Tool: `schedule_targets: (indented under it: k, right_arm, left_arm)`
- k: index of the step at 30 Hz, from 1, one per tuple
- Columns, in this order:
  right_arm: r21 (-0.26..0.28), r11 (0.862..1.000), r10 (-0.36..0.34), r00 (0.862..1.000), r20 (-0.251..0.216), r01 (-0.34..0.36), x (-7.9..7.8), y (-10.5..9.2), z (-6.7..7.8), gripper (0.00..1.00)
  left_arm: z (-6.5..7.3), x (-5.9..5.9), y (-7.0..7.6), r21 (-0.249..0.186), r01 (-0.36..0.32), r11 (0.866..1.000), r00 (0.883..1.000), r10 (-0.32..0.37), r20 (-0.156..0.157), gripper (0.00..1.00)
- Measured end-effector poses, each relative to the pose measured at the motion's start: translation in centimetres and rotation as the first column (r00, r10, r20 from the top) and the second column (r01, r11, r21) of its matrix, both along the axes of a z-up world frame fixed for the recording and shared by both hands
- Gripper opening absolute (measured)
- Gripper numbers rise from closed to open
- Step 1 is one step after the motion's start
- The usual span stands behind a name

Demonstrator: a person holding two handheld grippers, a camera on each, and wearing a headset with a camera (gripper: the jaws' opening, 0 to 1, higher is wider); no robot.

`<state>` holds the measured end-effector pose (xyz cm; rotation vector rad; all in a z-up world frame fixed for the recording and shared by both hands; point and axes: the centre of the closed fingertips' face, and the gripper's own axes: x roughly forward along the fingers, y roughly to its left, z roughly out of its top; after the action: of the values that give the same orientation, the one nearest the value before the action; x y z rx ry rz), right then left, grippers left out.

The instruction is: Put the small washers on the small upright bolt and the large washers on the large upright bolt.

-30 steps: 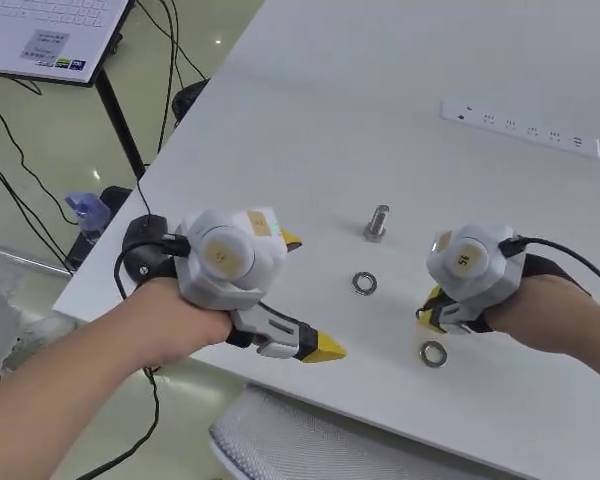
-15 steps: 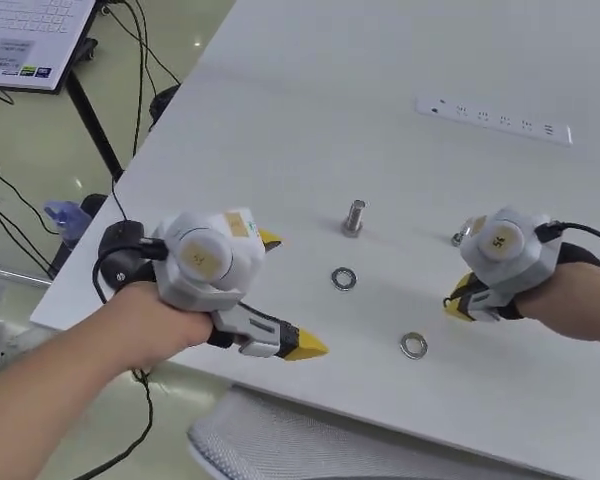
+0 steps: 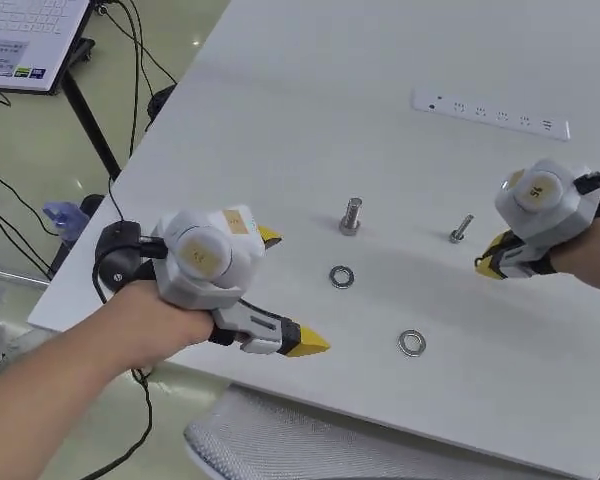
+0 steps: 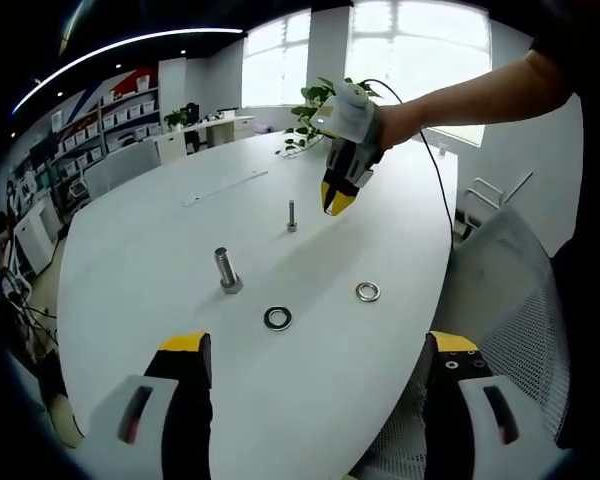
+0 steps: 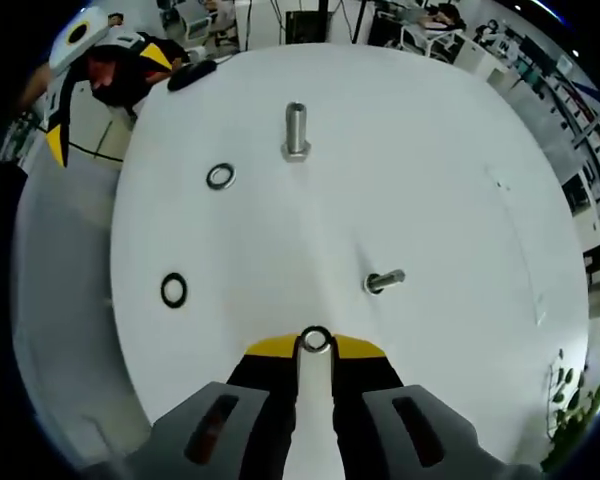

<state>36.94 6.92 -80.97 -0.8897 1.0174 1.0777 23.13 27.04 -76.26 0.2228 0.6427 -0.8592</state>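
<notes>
Head view: left gripper point(image 3: 288, 290) is low near the table edge with its jaws spread wide and nothing between them. Right gripper point(image 3: 500, 262) hovers just right of the small bolt point(image 3: 461, 229). Its body hides the jaws here, so the grip can't be read from this angle. Big bolt point(image 3: 351, 216) stands upright mid-table. Two washers point(image 3: 341, 277) point(image 3: 412, 343) lie flat nearer the person, well apart from both bolts. Power strip point(image 3: 490, 115) sits far back.

Left gripper view: side-on look across the table point(image 4: 160, 240). Both bolts are upright, big bolt point(image 4: 227, 271) nearer and small bolt point(image 4: 291, 216) behind it. Right gripper point(image 4: 340, 190) hangs above and just beside the small one. This is the best view for height over the bolt tip.

Right gripper view: jaws are pressed together on a washer point(image 5: 316, 341), held by its edge with the hole clear. The small bolt point(image 5: 384, 281) is just ahead and to the right.

Likely step: thread this washer onto the small bolt. To do it well:
- level the ring
- centre the hole over the tip
- lower it until the thread is through
- only then let go

Tipping the thin bolt is the risk. Washer sizes on the table are too close to call.
</notes>
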Motion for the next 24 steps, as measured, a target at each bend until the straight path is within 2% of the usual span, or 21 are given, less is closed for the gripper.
schedule_targets:
  k: [9,14,24]
  right_arm:
    - [0.018,1.0,-0.021,0.999,0.031,0.021,3.1,0.5,1.3,0.12]
    - [0.028,0.999,-0.022,0.999,0.035,0.021,3.8,1.1,1.3,0.12]
    - [0.012,1.0,-0.008,0.999,0.049,0.007,5.0,1.9,0.8,0.12]
  left_arm:
    - [0.1,-0.2,0.2,-0.008,0.001,1.0,1.0,-0.001,-0.005,0.86]
    - [0.1,-0.2,0.4,-0.01,-0.003,1.0,1.0,0.003,-0.006,0.86]
    - [0.1,-0.1,0.9,-0.008,-0.011,1.0,1.0,0.011,-0.005,0.86]
